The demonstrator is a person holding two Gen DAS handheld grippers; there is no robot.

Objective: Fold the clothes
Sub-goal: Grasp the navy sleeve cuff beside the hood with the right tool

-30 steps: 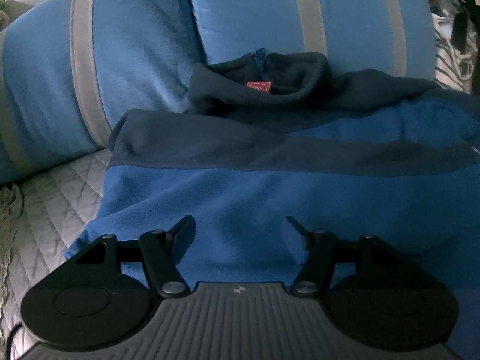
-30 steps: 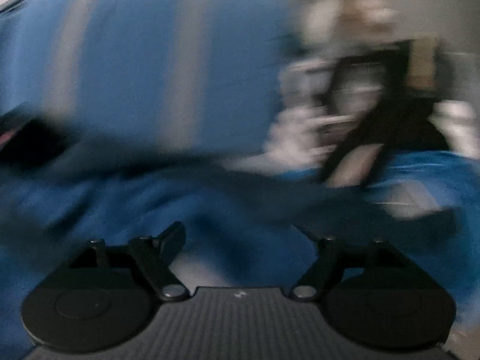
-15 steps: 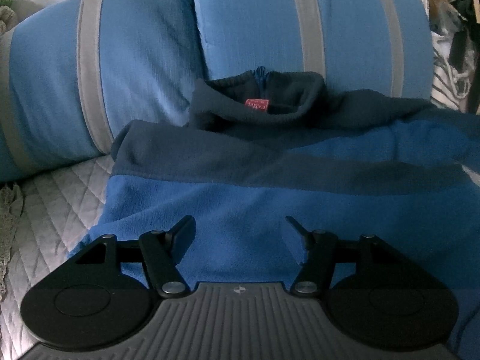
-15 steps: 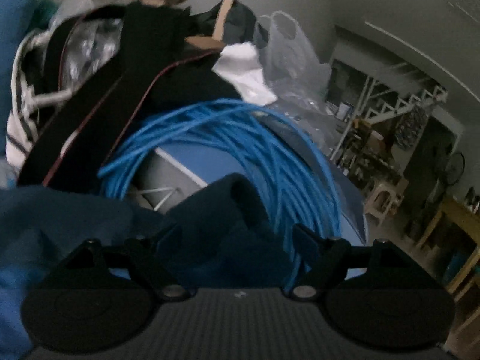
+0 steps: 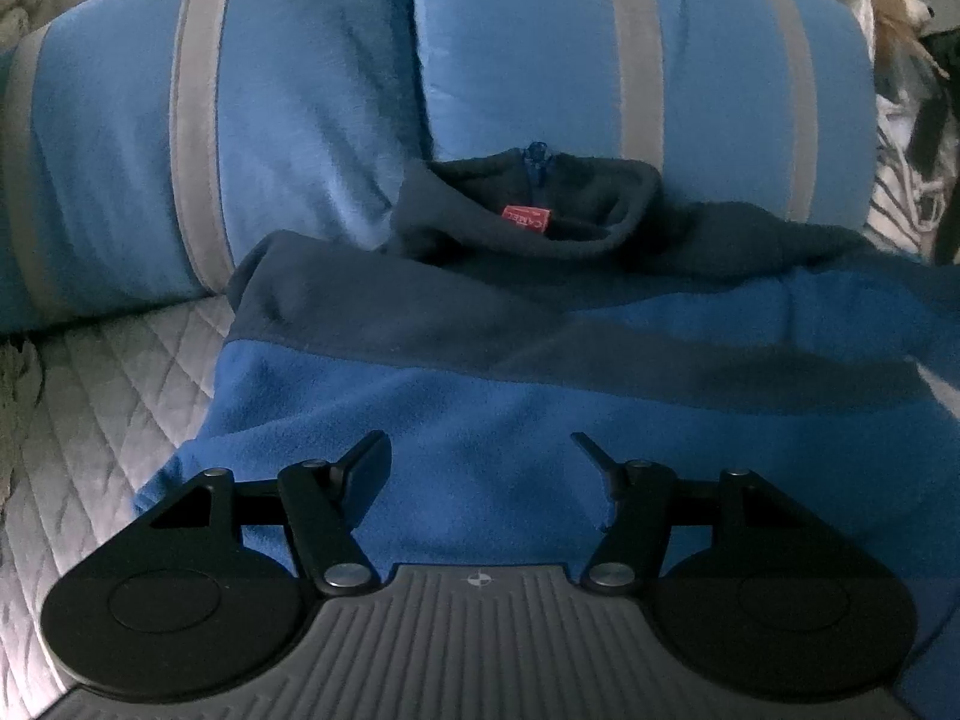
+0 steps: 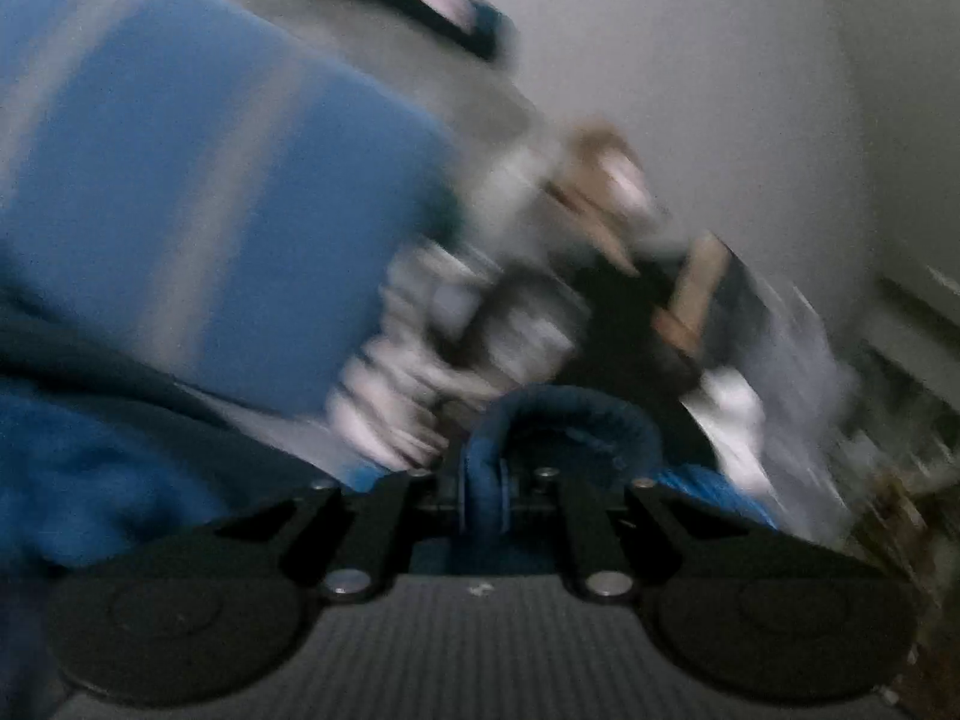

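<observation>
Lying spread across a pale grey quilted bed cover, the blue and navy fleece pullover has its dark collar and red neck label at the far end, resting against two blue cushions with grey stripes. The left gripper hovers low over the near blue panel, jaws spread wide with nothing between them. Over on the right, the right gripper is clamped on a rolled hem of blue fleece, a thick loop of it bulging up above the closed jaws. That view is smeared with motion blur, so I can't be sure which part of the pullover it has; a sleeve or a side edge seems likeliest.

Risks from here: the pinch sits on a bunched roll rather than a flat edge, so the fabric could slide out mid-swing, or come across twisted and leave a lumpy fold. A fast sweep with the left jaws not pinning anything could drag the whole body sideways off its line. There is also clutter at the far right, striped cloth and a soft toy, close enough for a trailing sleeve to snag.
</observation>
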